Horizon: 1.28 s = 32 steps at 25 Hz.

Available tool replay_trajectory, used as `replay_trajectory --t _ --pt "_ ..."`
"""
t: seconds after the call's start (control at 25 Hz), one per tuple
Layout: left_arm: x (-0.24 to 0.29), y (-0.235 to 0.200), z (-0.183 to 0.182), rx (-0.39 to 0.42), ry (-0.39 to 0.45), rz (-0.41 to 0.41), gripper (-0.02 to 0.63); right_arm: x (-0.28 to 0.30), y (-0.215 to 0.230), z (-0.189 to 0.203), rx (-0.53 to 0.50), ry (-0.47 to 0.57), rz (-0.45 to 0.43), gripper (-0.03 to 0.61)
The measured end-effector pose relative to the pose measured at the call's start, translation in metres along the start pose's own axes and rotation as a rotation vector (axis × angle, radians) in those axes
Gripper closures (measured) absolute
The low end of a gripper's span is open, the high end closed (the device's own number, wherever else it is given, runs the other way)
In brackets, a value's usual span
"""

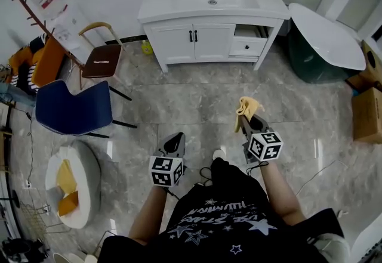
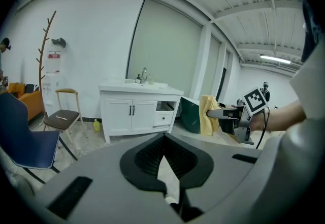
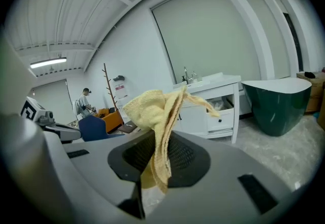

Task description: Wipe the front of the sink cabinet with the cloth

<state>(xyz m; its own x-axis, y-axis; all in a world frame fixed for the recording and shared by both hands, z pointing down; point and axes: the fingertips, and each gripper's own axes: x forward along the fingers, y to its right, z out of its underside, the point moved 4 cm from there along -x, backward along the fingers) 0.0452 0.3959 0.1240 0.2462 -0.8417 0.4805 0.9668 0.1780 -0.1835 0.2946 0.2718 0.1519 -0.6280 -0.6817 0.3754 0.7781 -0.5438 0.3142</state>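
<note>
While the sink cabinet [image 1: 192, 40] stands well apart from the person, across a stretch of bare tiled floor [image 1: 197, 104], no wiping can begin. This looks like the approach.

The right tongs [image 1: 246, 117] are clamped on the yellow cloth [image 1: 248, 105], which sits bunched at the tips and points toward the cabinet. In the right gripper view it stands up in a crumpled fold, with one loose flap hanging down between the jaws. The left tongs [image 1: 175, 142] are closed on nothing and held low beside the right.

To do the step well, I would walk in until the white doors [image 1: 192, 41] are within easy reach, then lower the right tongs so the cloth meets the front broadside, not by its tip alone. Bunched as it is, only a small pad would touch. Strokes should overlap, running from the top rail down, with care around the two dark handles [image 1: 193, 36] and the drawer [image 1: 248, 47] on the right, where an edge could snag the flap. The grip needs to hold firm, since drag on the panel could pull the cloth free. The left tongs have no evident job — best kept clear.
</note>
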Motion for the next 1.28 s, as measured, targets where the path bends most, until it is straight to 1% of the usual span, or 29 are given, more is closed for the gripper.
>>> replay_trajectory --t 0.12,0.2,0.28,0.4,0.56,0.68,0.8,0.92,1.08,1.28 --pt "0.034 -0.007 -0.021 -0.017 -0.006 -0.03 0.597 0.031 0.03 -0.02 0.013 0.001 -0.016 0.5" --pt "0.053 -0.013 -0.038 -0.037 0.003 -0.068 0.597 0.049 0.049 -0.035 0.007 -0.008 -0.035 0.5" --pt "0.064 -0.02 -0.053 -0.058 0.02 -0.111 0.597 0.066 0.066 -0.048 -0.003 -0.018 -0.05 0.5" --pt "0.072 -0.034 -0.066 -0.075 0.033 -0.167 0.597 0.089 0.086 -0.06 0.001 -0.025 -0.049 0.5" --pt "0.075 -0.056 -0.069 -0.089 0.018 -0.221 0.598 0.109 0.093 -0.06 0.032 -0.035 -0.052 0.5" --pt "0.079 -0.075 -0.075 -0.1 0.018 -0.245 0.598 0.125 0.09 -0.055 0.033 -0.063 -0.056 0.5" --pt "0.089 -0.094 -0.08 -0.099 0.016 -0.235 0.597 0.142 0.086 -0.052 0.038 -0.078 -0.044 0.5" --pt "0.102 -0.122 -0.086 -0.085 0.011 -0.204 0.597 0.162 0.076 -0.054 0.047 -0.077 -0.017 0.5" --pt "0.134 -0.168 -0.096 -0.086 -0.009 -0.129 0.598 0.194 0.066 -0.065 0.053 -0.066 0.058 0.5" --pt "0.169 -0.23 -0.127 -0.014 -0.015 -0.026 0.598 0.246 0.041 -0.084 0.073 -0.045 0.145 0.5"
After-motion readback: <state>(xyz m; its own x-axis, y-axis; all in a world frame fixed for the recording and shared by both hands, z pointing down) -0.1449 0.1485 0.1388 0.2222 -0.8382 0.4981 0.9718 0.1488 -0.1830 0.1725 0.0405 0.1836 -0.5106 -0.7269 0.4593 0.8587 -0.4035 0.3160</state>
